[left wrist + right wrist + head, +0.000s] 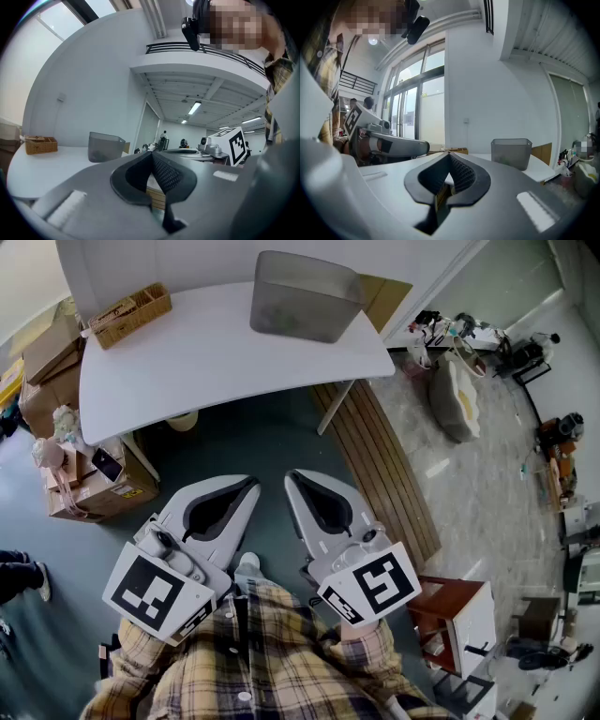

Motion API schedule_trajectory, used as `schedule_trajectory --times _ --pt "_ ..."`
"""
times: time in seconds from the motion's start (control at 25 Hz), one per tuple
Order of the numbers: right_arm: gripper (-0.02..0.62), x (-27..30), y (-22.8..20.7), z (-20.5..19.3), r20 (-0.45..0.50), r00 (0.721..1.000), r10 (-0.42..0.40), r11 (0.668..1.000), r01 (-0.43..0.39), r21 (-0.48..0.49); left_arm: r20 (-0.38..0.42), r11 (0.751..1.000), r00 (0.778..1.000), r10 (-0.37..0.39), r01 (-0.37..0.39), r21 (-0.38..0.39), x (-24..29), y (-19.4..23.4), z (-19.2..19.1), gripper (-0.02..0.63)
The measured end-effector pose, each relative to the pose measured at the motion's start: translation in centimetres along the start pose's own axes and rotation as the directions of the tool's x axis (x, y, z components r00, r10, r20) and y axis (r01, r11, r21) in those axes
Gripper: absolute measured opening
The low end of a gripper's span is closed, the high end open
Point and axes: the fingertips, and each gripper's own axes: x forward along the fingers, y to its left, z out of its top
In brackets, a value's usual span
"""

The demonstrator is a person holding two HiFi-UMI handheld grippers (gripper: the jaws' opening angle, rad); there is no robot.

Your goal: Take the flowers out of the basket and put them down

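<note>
Head view: the left gripper (251, 484) and right gripper (291, 475) hang close to the person's plaid shirt (272, 652), well short of the white table (206, 362). There a wicker basket (131, 313) sits at the far left corner, apart from a grey bin (305, 296).

Left gripper view: jaws pressed together, nothing between them.

Right gripper view: the same, closed and empty.

No flowers can be made out in the basket from here. The likely hazard is arriving with the jaws unopened – a bump could push the light basket off its corner.
</note>
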Motion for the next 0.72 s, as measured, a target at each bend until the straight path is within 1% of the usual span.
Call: schedule_trajectory --times 0.44,0.72 --pt "0.005 -1.7 -1.7 0.3 0.022 1.000 0.007 1.000 -0.007 -0.001 0.005 1.000 1.000 -0.004 0.004 0.011 2.1 -1.7 0.2 0.011" --pt "0.005 -3.7 -2.6 -0.1 0.028 1.000 0.007 1.000 -0.006 -0.010 0.001 1.000 1.000 0.003 -0.003 0.004 3.0 -3.5 -0.8 0.011"
